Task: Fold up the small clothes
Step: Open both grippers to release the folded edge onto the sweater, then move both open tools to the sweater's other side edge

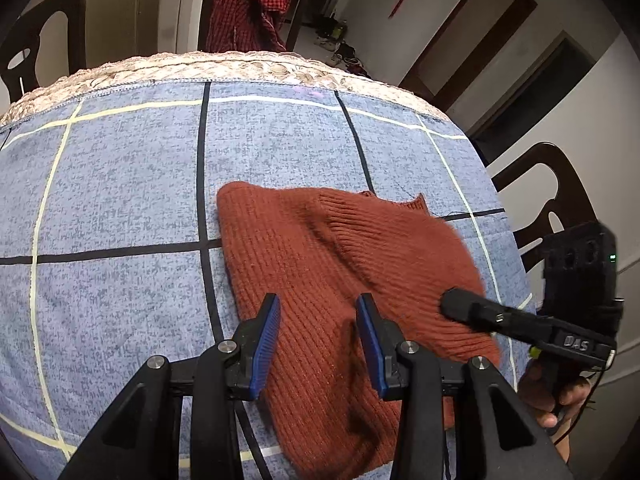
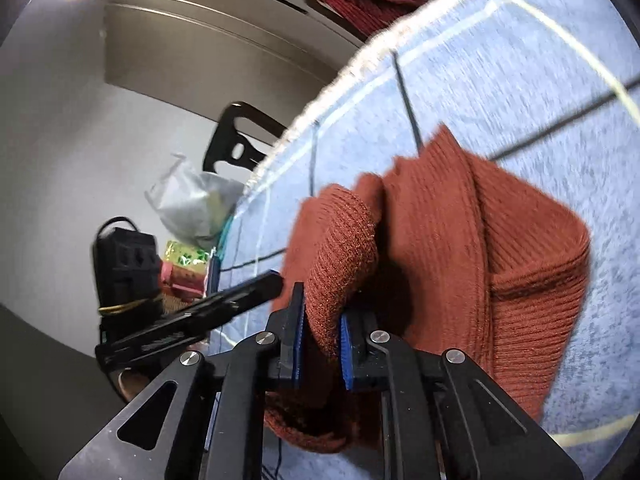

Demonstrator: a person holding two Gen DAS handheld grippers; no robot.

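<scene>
A rust-red ribbed knit sweater (image 1: 340, 248) lies partly folded on the blue checked tablecloth (image 1: 120, 180). My left gripper (image 1: 320, 340) hovers over its near part. The jaws stand apart, the knit lies flat below them, and the blue pads are clear of it. In the right wrist view my right gripper (image 2: 322, 336) is shut on a bunched fold of the sweater (image 2: 480, 240), lifted off the cloth. From the left wrist view the right gripper (image 1: 456, 304) reaches in at the sweater's right edge. The left gripper's black finger (image 2: 256, 288) shows beside the fold.
A woven mat edge (image 1: 240, 64) rims the table's far side. Dark wooden chairs (image 1: 552, 196) stand around it; one carries a red checked garment (image 1: 256, 4). A plastic bag (image 2: 196, 200) and packets sit off the table edge. A person's hand (image 1: 560, 396) holds the right gripper.
</scene>
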